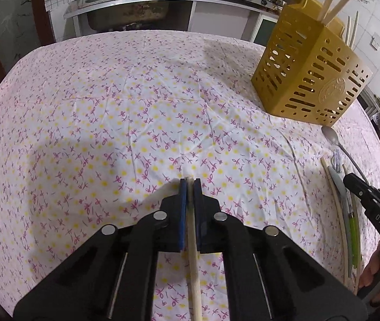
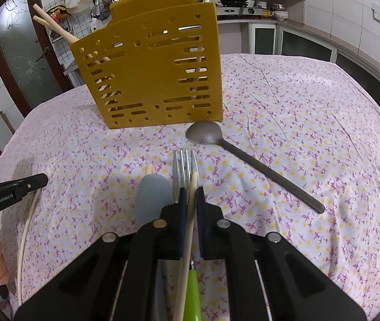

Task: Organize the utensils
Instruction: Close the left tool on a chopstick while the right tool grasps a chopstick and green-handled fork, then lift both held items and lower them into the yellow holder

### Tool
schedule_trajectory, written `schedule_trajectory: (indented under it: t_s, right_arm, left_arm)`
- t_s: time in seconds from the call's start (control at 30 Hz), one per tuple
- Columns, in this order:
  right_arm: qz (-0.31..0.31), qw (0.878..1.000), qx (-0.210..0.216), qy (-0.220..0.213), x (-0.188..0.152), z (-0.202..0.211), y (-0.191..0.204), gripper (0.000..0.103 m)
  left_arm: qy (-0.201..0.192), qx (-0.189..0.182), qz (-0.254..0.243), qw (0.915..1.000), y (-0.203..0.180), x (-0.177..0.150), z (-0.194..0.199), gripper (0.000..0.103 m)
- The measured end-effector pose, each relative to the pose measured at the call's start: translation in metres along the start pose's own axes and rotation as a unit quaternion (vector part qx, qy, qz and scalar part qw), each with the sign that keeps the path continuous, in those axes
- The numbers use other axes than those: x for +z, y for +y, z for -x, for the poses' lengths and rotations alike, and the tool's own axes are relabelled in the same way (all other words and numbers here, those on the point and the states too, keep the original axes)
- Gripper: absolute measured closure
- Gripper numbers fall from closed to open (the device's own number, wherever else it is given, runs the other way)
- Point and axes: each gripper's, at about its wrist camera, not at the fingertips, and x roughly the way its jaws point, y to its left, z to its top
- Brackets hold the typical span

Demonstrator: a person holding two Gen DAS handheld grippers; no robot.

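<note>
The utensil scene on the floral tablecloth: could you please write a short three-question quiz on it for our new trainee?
1. True or false: the left gripper is shut on a chopstick.
2. What does the right gripper hold? A) the fork B) a chopstick C) the dark spoon
3. Fill in: the yellow holder already has ____ standing in it.

Key: 1 true; 2 B; 3 chopsticks.
</note>
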Motion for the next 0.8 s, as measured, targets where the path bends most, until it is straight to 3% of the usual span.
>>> schedule_trajectory:
  t_s: [0.23,0.47,0.8]
  right_arm:
    - [-0.005,1.0,0.011,-0.017,0.009,0.018,-0.003,0.096]
    - [-0.017,0.999,0.021,-0.045,0.015,0.041,-0.013,0.096]
    - [-0.009,0.994,0.032,-0.107,0.026,0.091,-0.022,0.097]
  left_arm:
    - [-0.021,-0.018,0.003,0.9996,-0.007,0.0,0.023,0.1]
    - [-0.069,-0.042,-0.018,0.9966,-0.03,0.001,0.067,0.1]
    - [-0.11,-0.083,-0.032,0.9898,-0.055,0.004,0.112,0.1]
